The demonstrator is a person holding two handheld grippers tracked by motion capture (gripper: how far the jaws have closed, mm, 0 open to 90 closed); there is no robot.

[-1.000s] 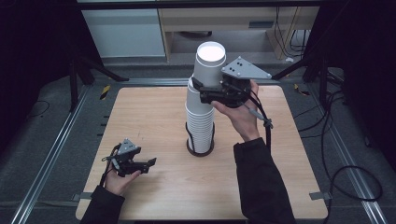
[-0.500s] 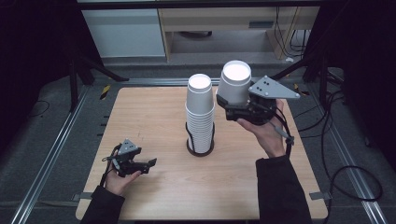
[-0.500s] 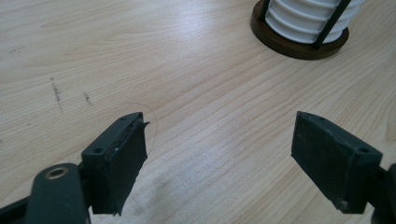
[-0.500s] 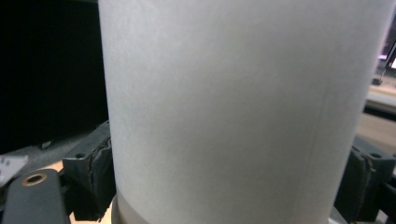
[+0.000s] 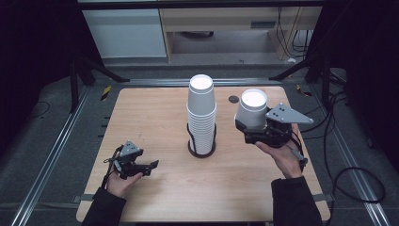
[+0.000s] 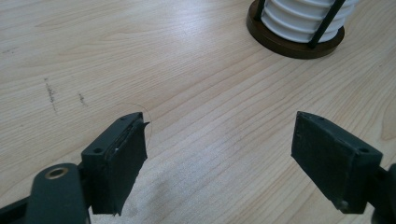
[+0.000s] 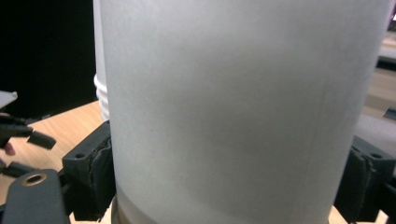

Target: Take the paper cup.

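Observation:
A tall stack of white paper cups (image 5: 202,115) stands upside down in a dark round holder (image 5: 202,149) at the middle of the wooden table (image 5: 155,113). My right gripper (image 5: 254,128) is shut on a single white paper cup (image 5: 252,109), held above the table to the right of the stack. That cup (image 7: 243,107) sits between the jaws in the right gripper view, with the stack (image 7: 102,79) behind it. My left gripper (image 5: 147,167) rests open near the table's front left. Its view shows the holder's base (image 6: 295,44) far ahead and bare wood between the jaws.
A small dark round hole or grommet (image 5: 234,99) lies in the table behind the held cup. Metal rails (image 5: 56,146) run along both sides of the table. Cables (image 5: 350,172) trail on the floor at the right.
My right gripper has lifted the top cup off the stack and carried it right and down, away from the stack. The left gripper has not moved.

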